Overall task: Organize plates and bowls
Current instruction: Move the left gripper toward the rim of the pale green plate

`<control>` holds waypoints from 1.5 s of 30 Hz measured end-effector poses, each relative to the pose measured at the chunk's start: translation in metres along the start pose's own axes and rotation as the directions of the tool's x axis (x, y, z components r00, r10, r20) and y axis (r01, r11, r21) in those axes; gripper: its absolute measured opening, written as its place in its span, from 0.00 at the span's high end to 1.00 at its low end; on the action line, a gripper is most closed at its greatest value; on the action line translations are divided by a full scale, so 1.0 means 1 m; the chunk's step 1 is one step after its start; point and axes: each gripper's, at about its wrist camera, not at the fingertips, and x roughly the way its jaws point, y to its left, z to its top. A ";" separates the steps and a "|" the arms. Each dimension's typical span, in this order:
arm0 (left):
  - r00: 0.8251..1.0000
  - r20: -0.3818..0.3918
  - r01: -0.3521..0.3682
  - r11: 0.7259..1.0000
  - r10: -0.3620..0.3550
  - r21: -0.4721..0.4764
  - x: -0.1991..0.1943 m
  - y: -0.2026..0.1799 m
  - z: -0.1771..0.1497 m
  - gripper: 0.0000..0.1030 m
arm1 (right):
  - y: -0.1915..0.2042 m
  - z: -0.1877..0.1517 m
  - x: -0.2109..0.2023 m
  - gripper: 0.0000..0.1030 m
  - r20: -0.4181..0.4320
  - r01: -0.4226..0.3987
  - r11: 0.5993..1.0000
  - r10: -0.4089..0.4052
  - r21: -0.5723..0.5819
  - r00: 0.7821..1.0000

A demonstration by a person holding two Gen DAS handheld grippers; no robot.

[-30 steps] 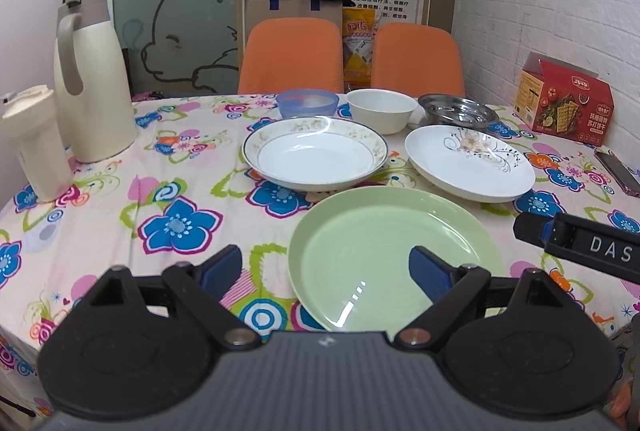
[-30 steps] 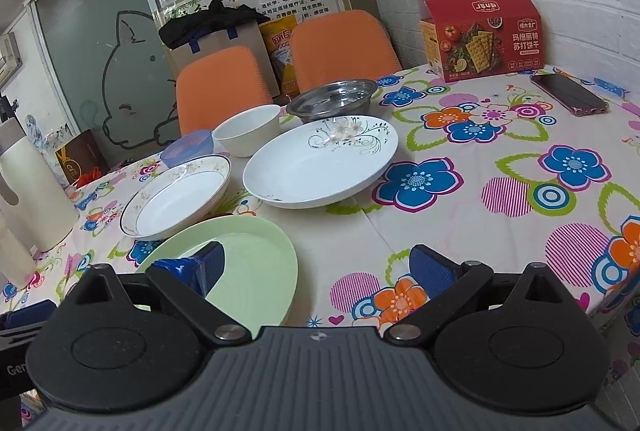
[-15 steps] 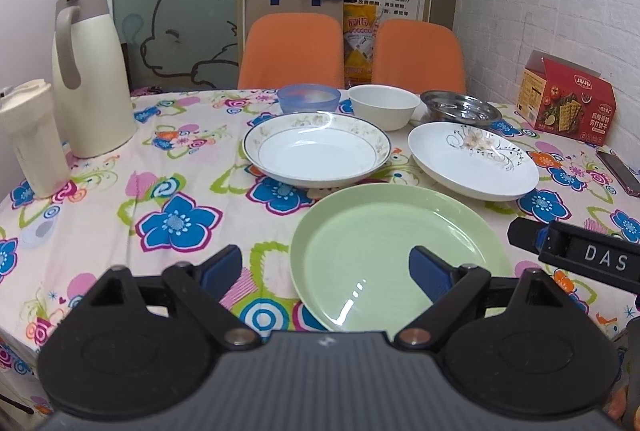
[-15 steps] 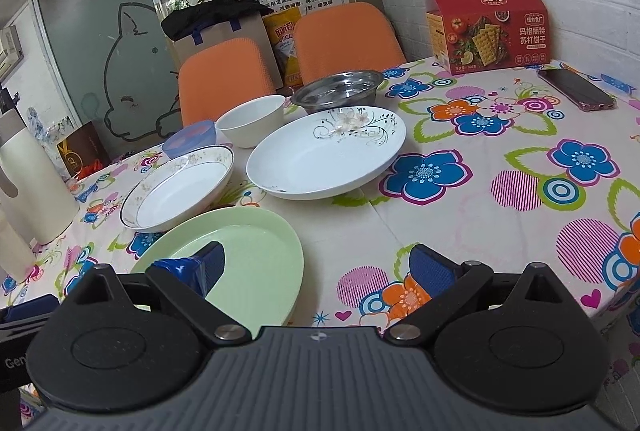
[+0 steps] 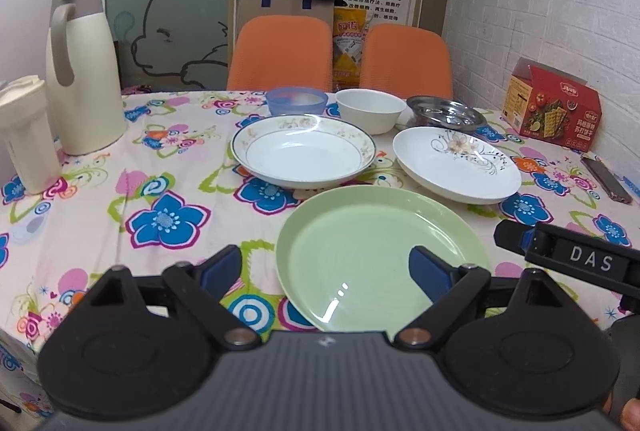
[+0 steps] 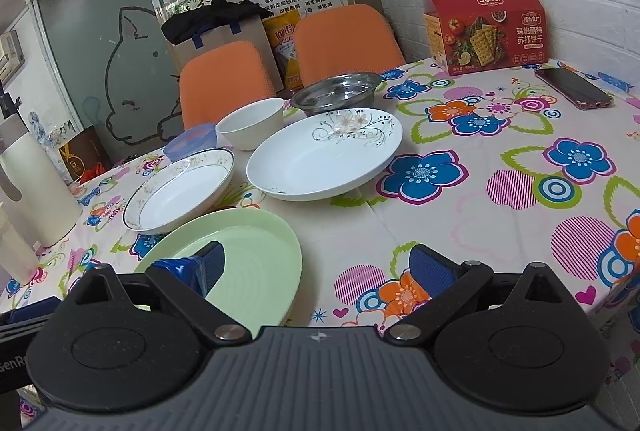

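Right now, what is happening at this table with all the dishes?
A person holds two grippers over a flowered table and has not picked up anything yet. The left hand-held gripper and the right hand-held gripper are both open and empty, near the green plate. Behind it lie a gold-rimmed plate and a flower-painted plate, then a blue bowl, a white bowl and a steel dish, all unstacked.

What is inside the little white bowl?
The white bowl looks empty near its rim, but its bottom is hidden from both cameras. Both claws, left and right, are open, away from it.
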 end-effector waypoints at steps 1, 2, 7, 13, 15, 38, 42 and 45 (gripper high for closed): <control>1.000 0.001 0.002 1.000 -0.002 0.001 -0.001 -0.001 0.000 0.12 | 0.000 0.000 -0.001 0.16 0.002 -0.001 1.000 0.001 0.000 1.000; 1.000 0.007 -0.002 1.000 0.002 0.004 -0.003 -0.002 0.000 0.12 | 0.000 0.000 -0.002 0.16 0.004 -0.002 1.000 0.002 -0.001 1.000; 1.000 0.010 -0.024 1.000 0.024 0.013 -0.005 -0.004 -0.003 0.12 | 0.000 -0.001 -0.006 0.16 0.007 -0.009 1.000 0.010 -0.003 1.000; 0.999 0.005 -0.033 0.999 0.032 0.020 -0.005 -0.005 -0.004 0.12 | 0.003 -0.003 -0.006 0.16 0.001 -0.009 1.000 0.009 -0.019 1.000; 0.999 0.000 -0.032 0.999 0.032 0.017 -0.004 -0.004 -0.004 0.12 | 0.003 -0.004 -0.006 0.16 -0.004 -0.014 1.000 0.013 -0.019 1.000; 0.994 -0.081 -0.075 0.997 0.074 -0.003 0.035 0.032 0.002 0.12 | -0.009 0.001 0.027 0.16 -0.074 0.035 0.999 -0.037 -0.024 0.997; 0.992 -0.093 -0.084 0.996 0.083 -0.008 0.043 0.032 0.007 0.12 | 0.000 0.000 0.035 0.16 -0.096 0.019 0.998 -0.025 -0.062 0.995; 0.990 -0.110 -0.086 0.996 0.085 -0.006 0.048 0.032 0.009 0.12 | 0.004 0.002 0.038 0.16 -0.110 0.011 0.997 -0.019 -0.080 0.994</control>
